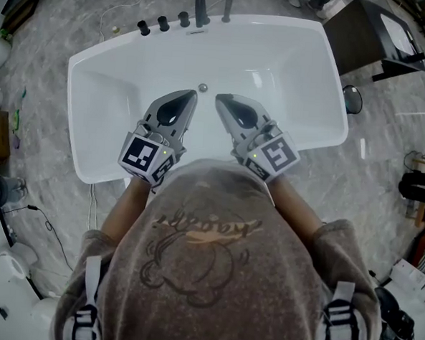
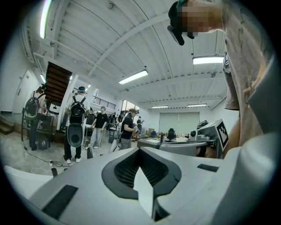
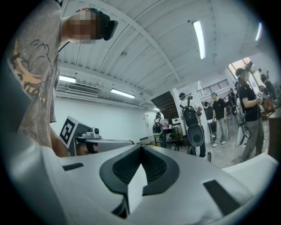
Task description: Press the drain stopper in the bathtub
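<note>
Shirt [image 1: 200, 258]: grey-brown, fills btm of head view
L gripper [image 1: 191, 97]: jaws pressed together, nothing btwn, over tub
R gripper [image 1: 220, 98]: same, jaws together, empty
Drain stopper [image 1: 202, 88]: tub floor, btwn both tips, just ahead
Bathtub [image 1: 310, 100]: white

Bathtub [image 1: 315, 78], frame centre: white, glossy, smooth. Drain stopper [image 1: 202, 88]: small, bright metal. Taps [image 1: 164, 23] along top rim: dark, matt. Left tool [image 1: 190, 95] and right tool [image 1: 220, 98]: grey matt plastic shells, black ribbed pads [image 2: 126, 168]. Floor [image 1: 49, 26], upper left: grey, veined, stone-like. Shirt [image 1: 208, 244], bottom: brown cloth.
</note>
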Demonstrator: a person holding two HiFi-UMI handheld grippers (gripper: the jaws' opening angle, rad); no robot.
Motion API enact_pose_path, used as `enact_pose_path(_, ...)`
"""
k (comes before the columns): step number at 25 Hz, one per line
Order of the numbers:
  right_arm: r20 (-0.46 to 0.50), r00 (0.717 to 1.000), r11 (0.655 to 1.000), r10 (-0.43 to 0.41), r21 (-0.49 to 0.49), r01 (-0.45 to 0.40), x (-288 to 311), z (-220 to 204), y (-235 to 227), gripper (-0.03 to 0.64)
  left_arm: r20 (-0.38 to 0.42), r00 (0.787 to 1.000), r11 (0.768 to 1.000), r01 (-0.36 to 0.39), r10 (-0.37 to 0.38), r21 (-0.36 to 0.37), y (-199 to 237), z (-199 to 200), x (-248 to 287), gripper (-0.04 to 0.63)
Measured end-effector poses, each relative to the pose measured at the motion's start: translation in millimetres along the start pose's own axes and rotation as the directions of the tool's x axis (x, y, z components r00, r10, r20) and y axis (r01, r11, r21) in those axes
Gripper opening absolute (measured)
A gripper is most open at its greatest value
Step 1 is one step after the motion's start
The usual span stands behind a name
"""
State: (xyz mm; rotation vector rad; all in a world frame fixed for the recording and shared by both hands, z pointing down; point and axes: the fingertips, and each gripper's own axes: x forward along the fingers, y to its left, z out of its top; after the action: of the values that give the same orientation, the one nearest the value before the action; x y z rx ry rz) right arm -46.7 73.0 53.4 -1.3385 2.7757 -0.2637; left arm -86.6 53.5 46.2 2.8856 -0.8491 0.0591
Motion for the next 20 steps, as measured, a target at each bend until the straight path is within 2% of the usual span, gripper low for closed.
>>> enact_pose_path(3,-0.013,1.000,1.000,0.007,0.001,-0.007,2.6,-2.5,0.0,0.000,-0.007,1.000,1.000,0.000,0.000,-0.006,2.0,-2.3,0.7,0.002)
enact_pose_path(8,-0.022,0.996,0.994,0.090,-0.056,-0.091,2.8,0.6,14.6,0.000,-0.031,0.999,1.000,0.005,-0.004,0.003,-0.8,-4.8,-3.0,0.002)
enact_pose_path(14,-0.056,0.990,0.990,0.132,-0.047,-0.135,2.5,1.2,17.8,0.000,-0.035,0.999,1.000,0.007,-0.007,0.001,0.1,-3.3,-5.8,0.002)
enact_pose_path(20,-0.074,0.980,0.978,0.186,-0.081,-0.192,-1.1,5.2,23.0,0.000,-0.041,0.999,1.000,0.001,-0.001,0.013,-4.6,-4.8,-6.9,0.002)
